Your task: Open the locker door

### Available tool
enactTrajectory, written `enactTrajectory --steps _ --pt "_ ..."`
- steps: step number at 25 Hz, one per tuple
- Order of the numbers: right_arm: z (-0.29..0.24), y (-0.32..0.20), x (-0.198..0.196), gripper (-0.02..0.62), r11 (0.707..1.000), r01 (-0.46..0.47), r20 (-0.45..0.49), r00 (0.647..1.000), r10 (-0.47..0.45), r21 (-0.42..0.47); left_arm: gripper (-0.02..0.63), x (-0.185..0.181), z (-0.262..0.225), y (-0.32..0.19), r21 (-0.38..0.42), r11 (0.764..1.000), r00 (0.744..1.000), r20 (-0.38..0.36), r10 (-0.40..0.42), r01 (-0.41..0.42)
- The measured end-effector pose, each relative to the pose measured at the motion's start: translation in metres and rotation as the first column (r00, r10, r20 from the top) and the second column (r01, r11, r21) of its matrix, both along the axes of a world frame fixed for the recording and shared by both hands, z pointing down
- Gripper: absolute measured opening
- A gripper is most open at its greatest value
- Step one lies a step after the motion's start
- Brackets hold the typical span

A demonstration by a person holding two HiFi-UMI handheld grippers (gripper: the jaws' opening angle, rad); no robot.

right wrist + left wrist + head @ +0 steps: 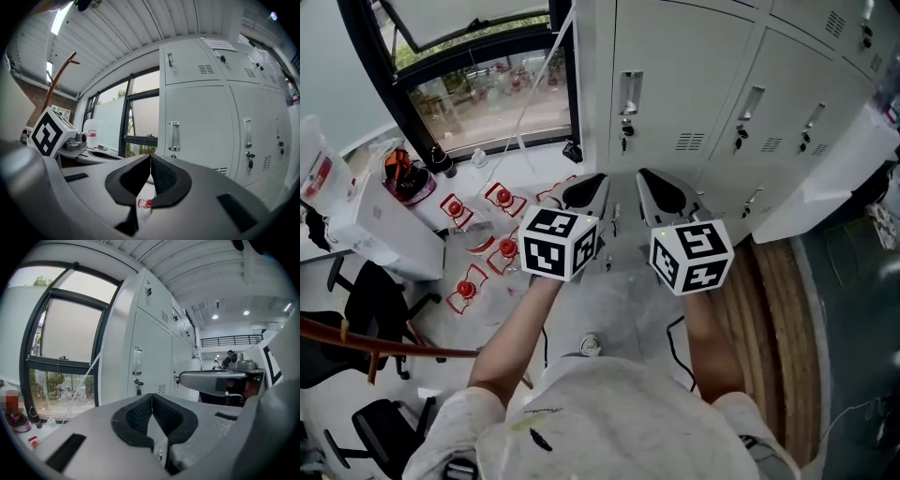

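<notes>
A black-framed window [478,84] is letting daylight onto a pale grey floor [628,314], and two black office chairs [367,305] are standing at its left side. Overhead, a ribbed white ceiling [117,37] is carrying a lit strip light [60,18], with a brick wall [29,95] showing below it.

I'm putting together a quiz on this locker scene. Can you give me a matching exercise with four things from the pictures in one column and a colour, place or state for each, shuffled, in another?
Things:
A. right tongs
B. locker door
C. office chair
D. window

Descriptions:
1. black, at the head view's lower left
2. dark-framed, greenery behind the glass
3. shut, nothing held
4. pale grey, closed

Pairs: A-3, B-4, C-1, D-2.
</notes>
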State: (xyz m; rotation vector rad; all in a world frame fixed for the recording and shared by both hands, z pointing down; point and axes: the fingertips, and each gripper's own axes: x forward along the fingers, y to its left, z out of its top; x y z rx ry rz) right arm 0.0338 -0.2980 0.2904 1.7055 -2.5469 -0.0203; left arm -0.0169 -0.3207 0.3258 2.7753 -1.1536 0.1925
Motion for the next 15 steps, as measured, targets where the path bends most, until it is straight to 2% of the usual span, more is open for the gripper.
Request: enactTrajectory --steps 15 --pt "-0.014 -0.086 -0.009 0.005 0.999 -0.016 0.018 1.000 0.016 0.032 0.006 -0.001 -0.004 -0.077 0.016 0.998 0.998 -0.013 0.056 -0.056"
